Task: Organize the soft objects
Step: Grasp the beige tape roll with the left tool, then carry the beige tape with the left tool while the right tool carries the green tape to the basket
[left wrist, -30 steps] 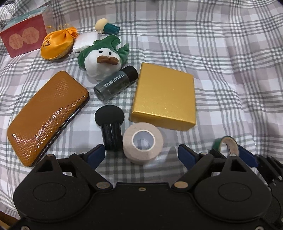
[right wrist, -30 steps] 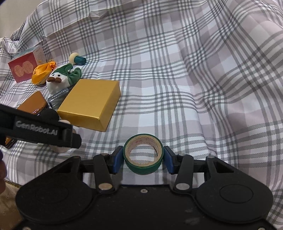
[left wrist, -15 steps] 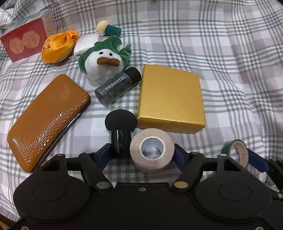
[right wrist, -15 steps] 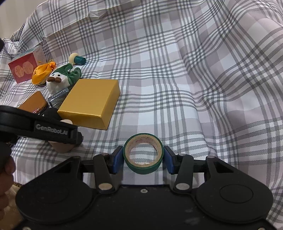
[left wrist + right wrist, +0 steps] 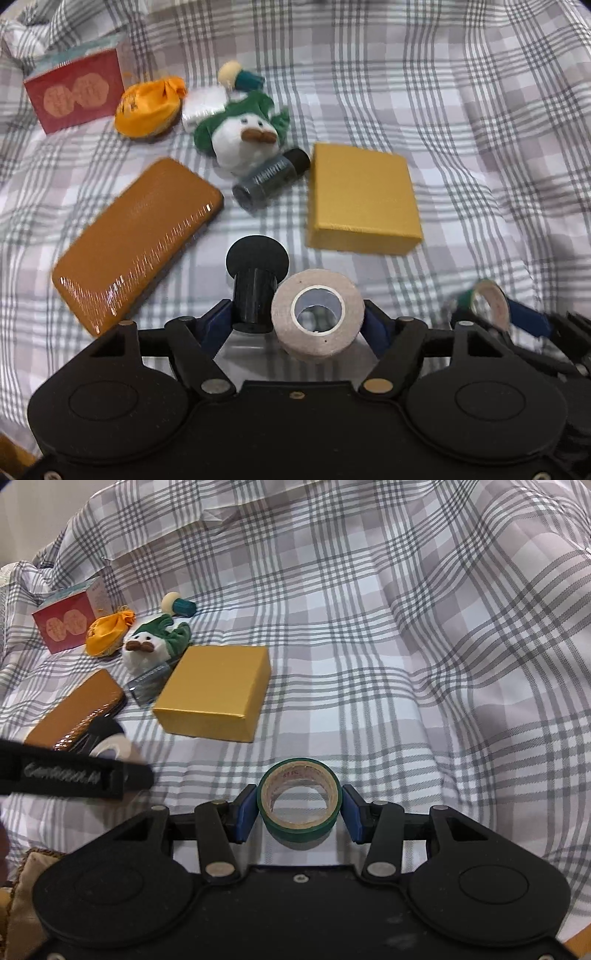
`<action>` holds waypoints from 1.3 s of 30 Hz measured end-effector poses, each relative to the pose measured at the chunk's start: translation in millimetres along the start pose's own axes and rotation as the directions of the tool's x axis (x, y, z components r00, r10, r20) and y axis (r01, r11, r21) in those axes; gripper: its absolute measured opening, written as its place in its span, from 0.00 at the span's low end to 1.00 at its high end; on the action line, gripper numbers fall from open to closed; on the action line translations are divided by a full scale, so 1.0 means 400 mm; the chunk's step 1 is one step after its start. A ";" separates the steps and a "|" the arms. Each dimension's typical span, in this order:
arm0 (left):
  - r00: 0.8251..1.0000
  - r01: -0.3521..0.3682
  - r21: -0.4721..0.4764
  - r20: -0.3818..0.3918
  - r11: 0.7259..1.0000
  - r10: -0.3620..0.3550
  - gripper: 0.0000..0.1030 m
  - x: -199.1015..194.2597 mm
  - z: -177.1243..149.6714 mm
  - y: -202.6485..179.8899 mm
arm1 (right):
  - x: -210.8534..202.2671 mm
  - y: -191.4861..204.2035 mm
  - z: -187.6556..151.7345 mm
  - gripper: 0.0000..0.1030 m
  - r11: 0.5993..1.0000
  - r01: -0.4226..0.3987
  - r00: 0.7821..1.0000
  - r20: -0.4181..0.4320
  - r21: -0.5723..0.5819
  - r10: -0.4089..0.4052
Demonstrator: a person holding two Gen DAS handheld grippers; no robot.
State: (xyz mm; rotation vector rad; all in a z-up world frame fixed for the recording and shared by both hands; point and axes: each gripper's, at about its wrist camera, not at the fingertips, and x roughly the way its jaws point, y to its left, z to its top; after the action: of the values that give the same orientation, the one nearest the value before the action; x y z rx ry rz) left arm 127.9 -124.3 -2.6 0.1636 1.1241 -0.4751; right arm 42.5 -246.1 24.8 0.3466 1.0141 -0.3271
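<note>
While the checked cloth [image 5: 461,122] lies in soft folds under everything, the things on it run as follows from the left wrist view. Farthest left stands a red carton [image 5: 75,94] with 2 round orange prints. Next comes a puffy orange pouch [image 5: 149,107] gathered at its neck, then a glossy, textured orange case [image 5: 136,243], long with rounded corners. A small white packet [image 5: 203,105] and a cream-capped teal stub [image 5: 240,76] lie behind a plush [image 5: 242,138], white-faced with green fabric and a brown moustache. Just in front of it a dark cylindrical bottle [image 5: 271,175] lies on its side, beside a flat, matte gold box [image 5: 362,197].

Nearer the camera, the left gripper [image 5: 295,321] is closed on 2 things at once: a black, mushroom-shaped sponge [image 5: 256,277] against its left finger and a fuzzy beige roll [image 5: 317,314], which touches the sponge and the right finger.

Farthest right, the right gripper [image 5: 299,812] clasps a smooth green tape [image 5: 299,799], its blue pads [image 5: 245,812] at either side of the ring; whether they press it cannot be told.
</note>
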 end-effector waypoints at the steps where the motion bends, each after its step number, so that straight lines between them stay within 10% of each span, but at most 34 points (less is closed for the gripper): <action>1: 1.000 -0.006 0.006 0.008 1.000 0.006 0.66 0.012 0.007 0.004 | -0.002 0.004 -0.001 0.44 1.000 -0.002 1.000 -0.002 0.002 0.002; 15: 1.000 -0.015 -0.030 0.001 0.999 0.015 0.79 -0.008 -0.041 0.048 | 0.009 0.018 -0.003 0.44 1.000 -0.008 1.000 -0.022 -0.018 0.007; 30: 0.989 0.143 -0.021 -0.041 0.989 -0.144 0.79 0.018 -0.043 0.011 | 0.025 -0.001 -0.002 0.45 1.000 -0.016 0.999 -0.036 0.010 0.016; 39: 0.996 0.082 -0.006 -0.025 0.997 -0.082 0.79 0.060 -0.011 0.005 | 0.035 0.006 -0.003 0.45 1.000 -0.015 0.999 -0.041 0.002 0.015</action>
State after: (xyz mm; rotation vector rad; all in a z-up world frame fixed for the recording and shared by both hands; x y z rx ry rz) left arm 133.5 -127.6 -26.1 0.1201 1.1598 -0.5443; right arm 49.5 -245.0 12.5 0.3635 1.0514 -0.3084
